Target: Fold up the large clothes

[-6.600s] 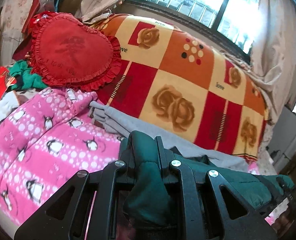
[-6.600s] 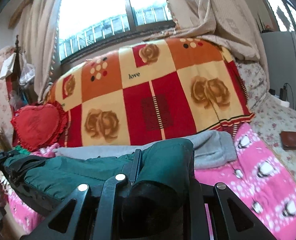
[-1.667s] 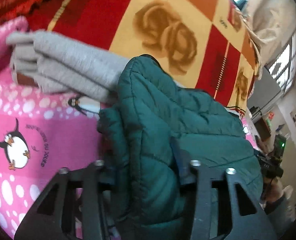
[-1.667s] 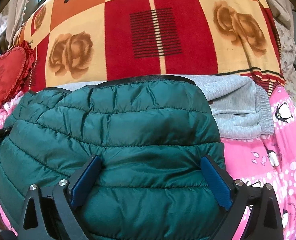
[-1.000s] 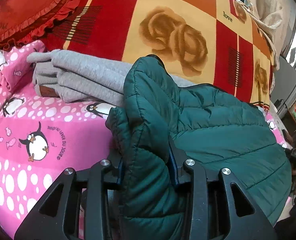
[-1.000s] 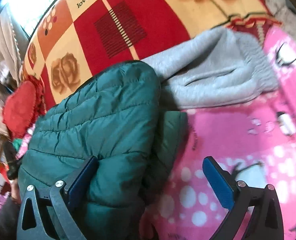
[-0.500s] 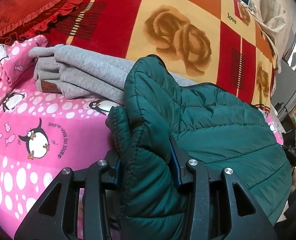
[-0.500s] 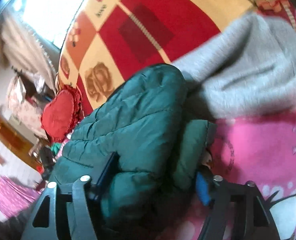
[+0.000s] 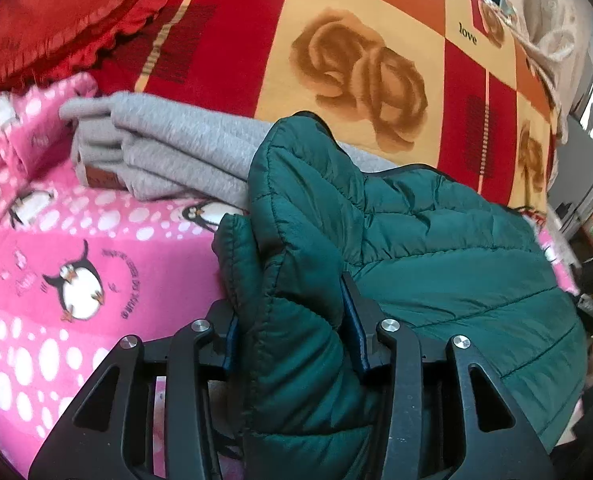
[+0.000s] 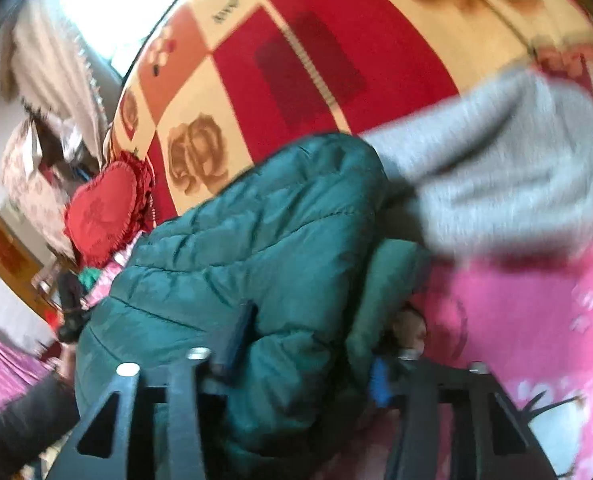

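Observation:
A folded dark green quilted jacket (image 9: 436, 248) lies on the pink penguin blanket (image 9: 56, 248). My left gripper (image 9: 292, 332) is shut on its left end, with thick padding bunched between the fingers. In the right wrist view the same jacket (image 10: 256, 240) fills the middle, and my right gripper (image 10: 308, 344) is shut on its right end. The view is blurred by motion. A folded grey garment (image 9: 168, 152) lies just behind the jacket, also showing in the right wrist view (image 10: 508, 160).
A rolled red, orange and cream rose-print blanket (image 9: 356, 60) stands behind the clothes. A red heart cushion (image 9: 48, 12) sits at the far left, seen too in the right wrist view (image 10: 104, 208). A window with curtains (image 10: 68, 40) is beyond.
The right gripper, open a second ago, has swung to the jacket's right end and closed on it. The left gripper keeps its hold and has shifted little.

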Motion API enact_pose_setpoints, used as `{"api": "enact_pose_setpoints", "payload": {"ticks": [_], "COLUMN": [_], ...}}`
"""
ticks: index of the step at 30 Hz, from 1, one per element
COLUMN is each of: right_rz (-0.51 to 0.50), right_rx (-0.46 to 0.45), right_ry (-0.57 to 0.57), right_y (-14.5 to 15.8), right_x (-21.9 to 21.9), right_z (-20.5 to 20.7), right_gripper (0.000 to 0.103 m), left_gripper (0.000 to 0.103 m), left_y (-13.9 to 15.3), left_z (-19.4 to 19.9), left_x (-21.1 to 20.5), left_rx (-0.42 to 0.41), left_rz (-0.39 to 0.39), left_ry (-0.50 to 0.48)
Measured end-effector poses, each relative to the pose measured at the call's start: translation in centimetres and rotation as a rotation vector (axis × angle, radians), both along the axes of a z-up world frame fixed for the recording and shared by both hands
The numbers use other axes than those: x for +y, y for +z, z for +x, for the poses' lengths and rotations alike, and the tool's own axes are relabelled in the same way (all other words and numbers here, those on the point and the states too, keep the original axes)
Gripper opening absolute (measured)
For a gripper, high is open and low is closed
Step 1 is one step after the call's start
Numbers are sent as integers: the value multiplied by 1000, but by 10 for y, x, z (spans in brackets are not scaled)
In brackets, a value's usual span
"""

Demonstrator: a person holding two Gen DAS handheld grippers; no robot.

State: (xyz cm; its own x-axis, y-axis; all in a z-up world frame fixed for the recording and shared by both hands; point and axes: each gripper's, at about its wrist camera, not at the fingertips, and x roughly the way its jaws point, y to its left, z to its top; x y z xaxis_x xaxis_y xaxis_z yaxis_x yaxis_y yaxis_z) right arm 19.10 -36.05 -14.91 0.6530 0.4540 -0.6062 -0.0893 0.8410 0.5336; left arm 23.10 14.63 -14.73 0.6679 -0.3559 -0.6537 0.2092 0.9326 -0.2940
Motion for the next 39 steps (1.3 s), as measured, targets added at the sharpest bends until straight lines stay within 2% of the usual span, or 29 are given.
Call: {"api": "enact_pose_setpoints", "payload": {"ticks": [4,9,17,21,24,26,28,31,35,36,38,39], "right_rz": [-134,-212,-231,-235,-230,-239,-260,-267,-267,-261,-246,-242], "right_rx": [-106,-214,-347,-396,-410,-406,-374,-303,-234,-203,-125,-88], "right_ry": [-26,-69,-148,-161,-149,-137,-136,-151,-188,-204,-238,-252], "right_y": [40,76,135,157,164,163,154,137,120,114,99,91], "right_x": [14,29,28,29,30,33,32,27,12,6,-7,-13], "right_z": [-12,-27,-74,-111,-137,-146,-147,-141,-133,-131,-126,-124], "right_gripper": [30,28,28,28,28,28,28,28,28,28,28,28], "left_gripper": [29,26,23,17,17,17,17,17,19,21,33,45], "left_y": [18,47,108,143,167,171,163,136,114,110,105,102], "left_z": [-6,-16,-52,-85,-119,-137,-143,-129,-95,-83,-70,-65], "left_x": [-9,-12,-14,-19,-24,-28,-33,-36,-47,-50,-52,-53], "left_rx": [-21,-54,-135,-181,-224,-230,-221,-141,-83,-60,-52,-43], "left_rz": [78,100,41,23,23,35,70,49,37,22,19,21], "left_ry": [13,39,36,5,-25,-52,-66,-66,-70,-77,-77,-69]}}
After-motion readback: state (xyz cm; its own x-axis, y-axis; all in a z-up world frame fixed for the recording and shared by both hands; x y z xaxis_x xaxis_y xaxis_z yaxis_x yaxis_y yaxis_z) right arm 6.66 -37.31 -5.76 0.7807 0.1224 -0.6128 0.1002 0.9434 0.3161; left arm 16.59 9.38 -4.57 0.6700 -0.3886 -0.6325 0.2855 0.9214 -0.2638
